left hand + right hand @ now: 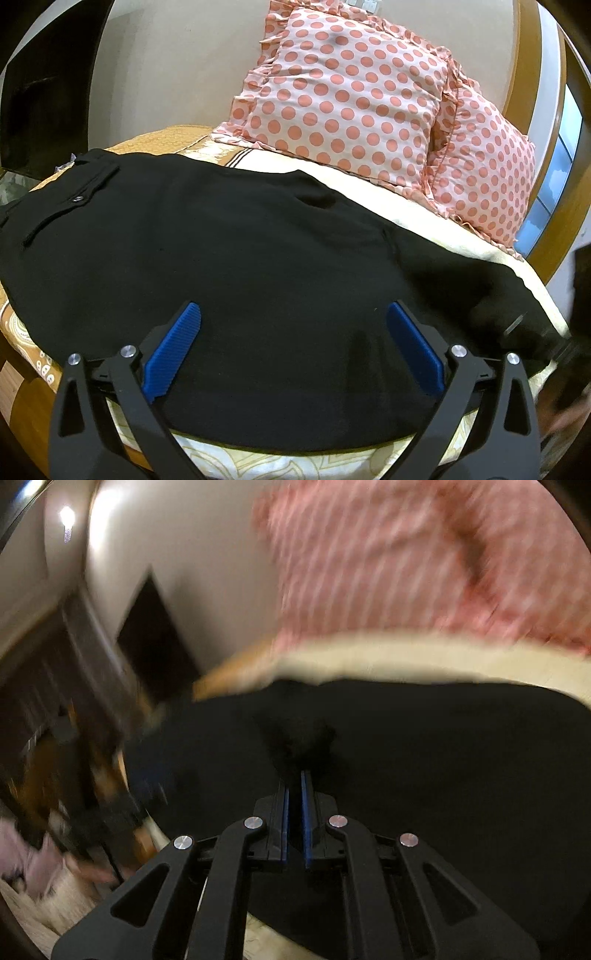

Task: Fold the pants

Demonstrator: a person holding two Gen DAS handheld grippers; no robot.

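- Between the blue pads of the left gripper (293, 347), which stand wide apart, only flat black cloth shows; nothing is gripped.
- At the right gripper (295, 779), the two pads are pressed together on a bunched ridge of the black pants (229, 251); this view is much blurred.
- Around both tongs the pants lie spread across the bed (369, 458); their near edge runs just inside the bed's near edge.
- Toward the far side, a strip of cream sheet (376, 188) lies bare between the pants and the dotted pillows (343, 96).
- At the left, the pocket flap with a button (78, 199) lies near the bed's corner.
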